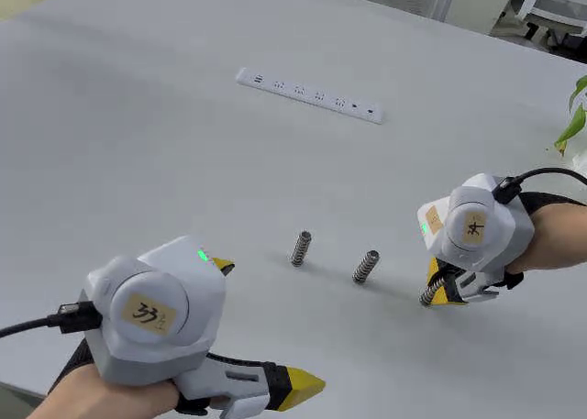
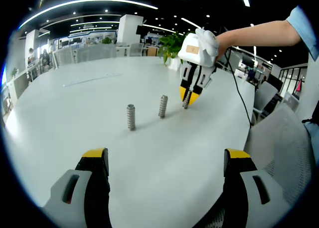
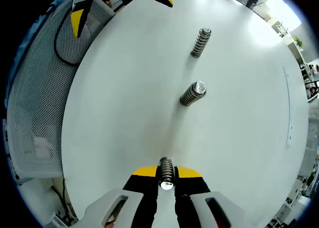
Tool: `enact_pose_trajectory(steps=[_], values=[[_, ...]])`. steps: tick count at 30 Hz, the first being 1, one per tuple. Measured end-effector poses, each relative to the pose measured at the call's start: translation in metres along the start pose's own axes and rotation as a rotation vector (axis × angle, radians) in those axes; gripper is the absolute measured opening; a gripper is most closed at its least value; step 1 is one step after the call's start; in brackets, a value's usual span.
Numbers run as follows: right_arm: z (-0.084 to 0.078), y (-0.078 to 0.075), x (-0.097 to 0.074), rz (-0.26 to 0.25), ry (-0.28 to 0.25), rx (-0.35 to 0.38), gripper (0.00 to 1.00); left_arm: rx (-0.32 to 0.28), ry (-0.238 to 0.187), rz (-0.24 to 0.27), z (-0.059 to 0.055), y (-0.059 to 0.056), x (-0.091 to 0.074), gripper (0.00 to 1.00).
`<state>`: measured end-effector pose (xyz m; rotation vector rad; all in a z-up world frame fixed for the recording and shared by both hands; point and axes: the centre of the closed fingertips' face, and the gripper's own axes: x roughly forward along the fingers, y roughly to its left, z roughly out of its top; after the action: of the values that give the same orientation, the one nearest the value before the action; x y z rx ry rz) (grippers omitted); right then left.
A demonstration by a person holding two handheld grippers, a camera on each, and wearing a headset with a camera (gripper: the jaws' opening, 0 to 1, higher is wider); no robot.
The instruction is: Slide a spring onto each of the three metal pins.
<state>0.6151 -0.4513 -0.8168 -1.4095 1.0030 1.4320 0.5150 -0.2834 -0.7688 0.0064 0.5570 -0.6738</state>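
**Three springs in a row, one held at right**

Found left gripper (image 1: 271, 325) at near left over the white table (image 1: 138, 144), spread wide and holding nothing. Found right gripper (image 1: 445, 292) at right, closed on a spring (image 3: 166, 169) pinched between the yellow tips, with bright metal in the coil's centre. Cannot tell whether its lower end touches the table. Logged second spring (image 1: 366, 266) just left of that, standing slightly tilted, with the head of a pin (image 3: 200, 87) at its top. Logged third spring (image 1: 301, 248) further left and a little farther, standing apart from its neighbour. Recorded power strip (image 1: 309, 94) well beyond, lying across the far table. Noted green leaves (image 1: 573, 116) at far right edge.
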Motion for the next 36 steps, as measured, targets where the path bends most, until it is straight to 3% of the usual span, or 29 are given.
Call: enact_pose_trajectory(steps=[4,9,14,19,22,26,30,36], values=[[-0.001,0.000,0.001,-0.001,-0.006,0.014,0.11,0.003,0.004,-0.002,-0.001,-0.001,0.000,0.95],[0.002,0.000,-0.001,-0.016,-0.041,0.035,0.28,0.005,0.001,0.002,0.001,0.000,0.000,0.95],[0.011,-0.005,-0.010,-0.086,-0.138,0.099,0.52,0.014,-0.006,0.008,0.003,0.000,0.001,0.95],[0.015,0.004,-0.020,-0.121,-0.233,0.212,0.66,0.042,-0.007,0.010,0.005,-0.002,0.001,0.95],[0.017,0.002,-0.033,-0.204,-0.309,0.251,0.77,0.044,-0.012,0.011,0.006,-0.002,0.001,0.95],[0.010,0.013,-0.041,-0.225,-0.357,0.366,0.87,0.048,-0.009,0.018,0.005,-0.001,0.001,0.95],[0.010,0.030,-0.052,-0.256,-0.444,0.429,0.97,0.043,-0.004,0.013,0.004,-0.001,0.001,0.96],[0.009,0.063,-0.055,-0.250,-0.530,0.533,0.99,0.039,0.015,0.004,-0.001,-0.002,0.003,0.96]])
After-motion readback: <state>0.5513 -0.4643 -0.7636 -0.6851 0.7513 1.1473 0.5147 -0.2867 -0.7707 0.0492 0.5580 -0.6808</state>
